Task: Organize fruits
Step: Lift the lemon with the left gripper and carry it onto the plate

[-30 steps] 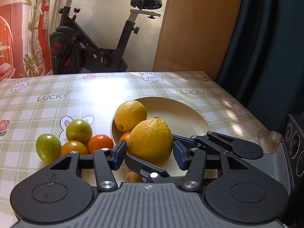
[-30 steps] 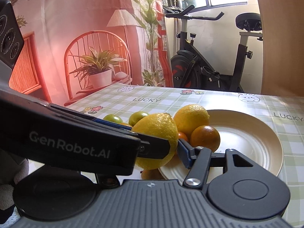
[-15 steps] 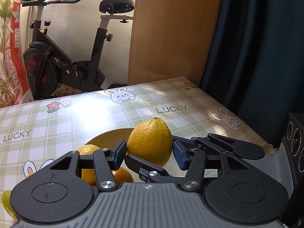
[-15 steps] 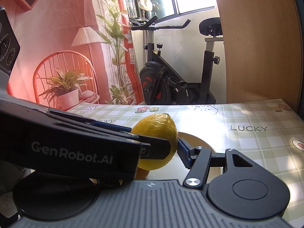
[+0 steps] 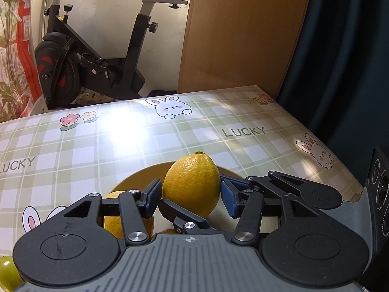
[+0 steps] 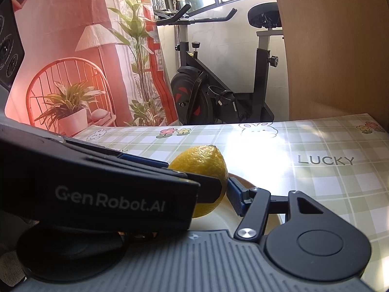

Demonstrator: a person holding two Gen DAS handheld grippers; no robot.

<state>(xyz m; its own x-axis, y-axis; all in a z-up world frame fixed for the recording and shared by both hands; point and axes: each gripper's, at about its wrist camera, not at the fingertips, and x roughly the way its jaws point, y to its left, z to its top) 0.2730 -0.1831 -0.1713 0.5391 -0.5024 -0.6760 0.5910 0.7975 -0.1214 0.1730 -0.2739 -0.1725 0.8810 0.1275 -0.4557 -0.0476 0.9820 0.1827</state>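
Glossy green-checked vinyl desk (image 5: 145, 141); on it, smooth beige glazed plate (image 5: 136, 182), above which dimpled matt-yellow lemon (image 5: 192, 185).

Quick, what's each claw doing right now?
Left gripper: closed on the lemon.
Right gripper: around the same lemon; grip cannot be told.

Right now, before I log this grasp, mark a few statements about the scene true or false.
1. The left gripper has its blue pads on either side of the lemon. True.
2. The lemon's stem nub points down. False: it points up.
3. The green fruit lies in the plate. False: it sits far to the left, outside the plate.
4. An exercise bike stands beyond the table. True.
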